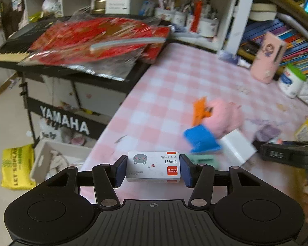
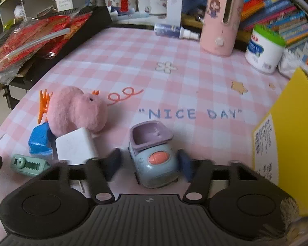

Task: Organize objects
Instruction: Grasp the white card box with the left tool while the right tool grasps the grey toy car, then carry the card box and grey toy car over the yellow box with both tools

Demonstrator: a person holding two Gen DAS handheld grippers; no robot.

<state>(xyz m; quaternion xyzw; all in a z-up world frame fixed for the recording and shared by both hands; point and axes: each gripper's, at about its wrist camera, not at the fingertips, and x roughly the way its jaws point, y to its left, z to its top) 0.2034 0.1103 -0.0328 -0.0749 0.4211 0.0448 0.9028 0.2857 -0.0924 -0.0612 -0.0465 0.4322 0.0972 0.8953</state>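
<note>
- Pink-and-white checked cloth covers the table (image 2: 133, 61), where the loose things lie in a cluster toward its left edge.
- Clamped between the pads of the left gripper (image 1: 153, 169) is a small white staple box (image 1: 153, 167), held off the cloth, flat and level, printed face up.
- The right gripper (image 2: 147, 165) straddles a blue-grey toy car (image 2: 154, 160) with a purple seat; its fingers are spread, with a gap showing on the left side, and blur hides whether the right finger touches.
- Judgement: the step in hand is taking the car. The fingers should close evenly on its flanks, low on the body rather than on the seat, since the rounded shell could squirt forward on its wheels.
- A likely home is the yellow box (image 2: 293, 123) to the right, though neither view shows its inside.
- The white block (image 2: 76, 145) sits just left of the right gripper's left finger and could get nudged.
- Only the right wrist view shows the car clearly, plus the green clip (image 2: 28, 164), the pink plush (image 2: 76, 110) and blue block (image 2: 40, 138).
- Only the left wrist view shows the staple box, and the keyboard (image 1: 10, 55) beyond the table edge.
</note>
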